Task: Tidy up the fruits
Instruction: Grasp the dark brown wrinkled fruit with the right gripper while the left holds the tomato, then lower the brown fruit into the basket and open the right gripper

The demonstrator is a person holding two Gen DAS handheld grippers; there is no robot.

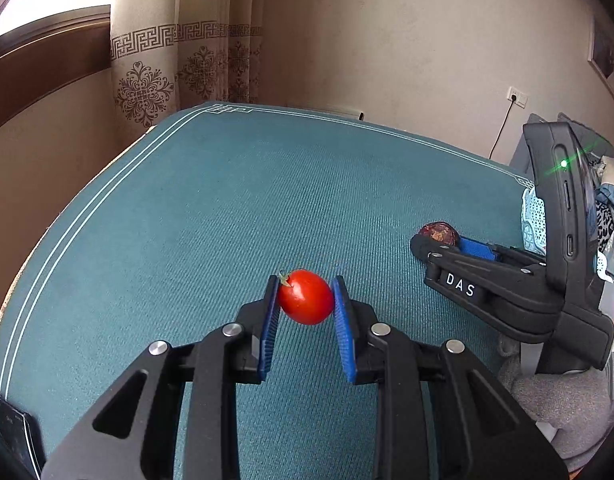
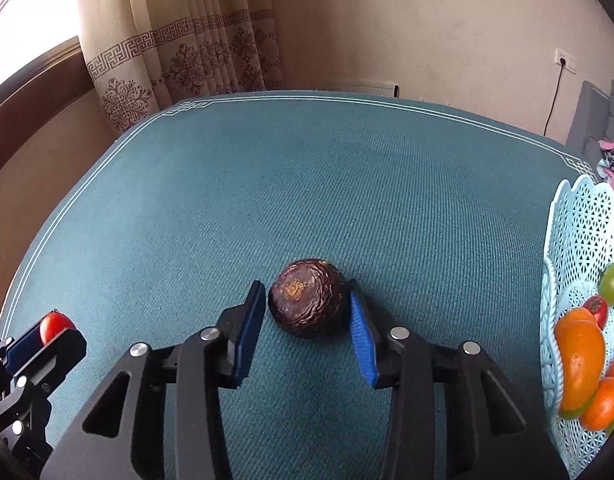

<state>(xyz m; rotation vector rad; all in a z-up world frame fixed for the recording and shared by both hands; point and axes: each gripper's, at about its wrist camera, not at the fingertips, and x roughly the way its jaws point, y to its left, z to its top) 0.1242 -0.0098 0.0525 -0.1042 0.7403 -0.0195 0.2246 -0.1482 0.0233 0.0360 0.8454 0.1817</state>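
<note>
A small red tomato [image 1: 305, 297] sits between the blue pads of my left gripper [image 1: 305, 294], which is shut on it just above the teal cloth. The tomato also shows in the right wrist view [image 2: 54, 326]. A dark wrinkled round fruit [image 2: 308, 303] lies on the cloth between the pads of my right gripper [image 2: 307, 300]; the right pad touches it, the left pad stands slightly off, so the jaws are open around it. The dark fruit [image 1: 439, 233] and my right gripper [image 1: 443, 242] also show in the left wrist view.
A light blue lattice basket [image 2: 567, 248] stands at the table's right edge, holding oranges, a green fruit and a small tomato. The teal tablecloth [image 1: 247, 200] covers the table. Curtains and a wall lie behind; clothes are piled at the right.
</note>
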